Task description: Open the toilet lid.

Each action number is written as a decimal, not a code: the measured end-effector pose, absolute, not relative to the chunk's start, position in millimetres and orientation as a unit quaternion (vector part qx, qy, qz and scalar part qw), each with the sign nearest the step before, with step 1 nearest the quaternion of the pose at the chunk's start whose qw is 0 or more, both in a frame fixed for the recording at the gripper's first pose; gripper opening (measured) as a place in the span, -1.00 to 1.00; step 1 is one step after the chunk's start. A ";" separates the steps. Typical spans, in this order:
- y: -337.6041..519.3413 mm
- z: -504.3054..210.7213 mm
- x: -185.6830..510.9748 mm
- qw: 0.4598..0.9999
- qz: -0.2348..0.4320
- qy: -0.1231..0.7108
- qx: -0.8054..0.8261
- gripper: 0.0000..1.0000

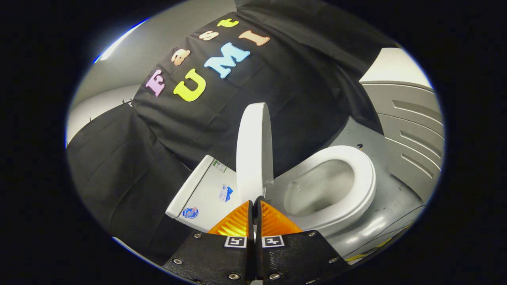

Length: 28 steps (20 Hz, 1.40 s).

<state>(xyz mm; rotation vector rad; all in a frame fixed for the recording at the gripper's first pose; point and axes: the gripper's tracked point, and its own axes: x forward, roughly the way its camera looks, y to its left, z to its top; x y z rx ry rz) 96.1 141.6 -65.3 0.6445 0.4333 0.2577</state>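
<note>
Lid (254, 150) is raised, standing about upright on edge, seen nearly edge-on just ahead of the tool (255, 202). Tool fingers are drawn together with a thin gap; the lid's lower edge runs into that gap at the tips, so they look clamped on it, though actual contact is hard to confirm. View is rolled, so the whole toilet looks tilted.

Progress: judged mostly done. Lid is well clear of the seat (358, 178), which lies down on the bowl (321, 190) to one side of the lid. The tank (206, 194) is on the other side, and the lid is not resting back against it yet. Left: tip the lid the rest of the way to the tank, let go, pull away.

Containers: the bowl is open to view; inside looks pale and bare, nothing in it that I can make out, water level not readable. Tank top is closed, a few stickers on it.
</note>
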 end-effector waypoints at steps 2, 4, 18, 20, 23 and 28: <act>150.4 -58.7 96.1 0.920 0.132 0.208 0.306 -1.00; 160.0 -51.7 96.2 0.925 0.138 0.203 0.292 -1.00; 241.1 -15.5 94.3 0.936 0.200 0.192 0.218 -1.00; 253.6 -11.3 93.3 0.937 0.210 0.191 0.206 -1.00; 267.8 -10.3 94.0 0.937 0.218 0.189 0.199 -1.00; 294.1 -5.7 93.6 0.941 0.228 0.182 0.171 -1.00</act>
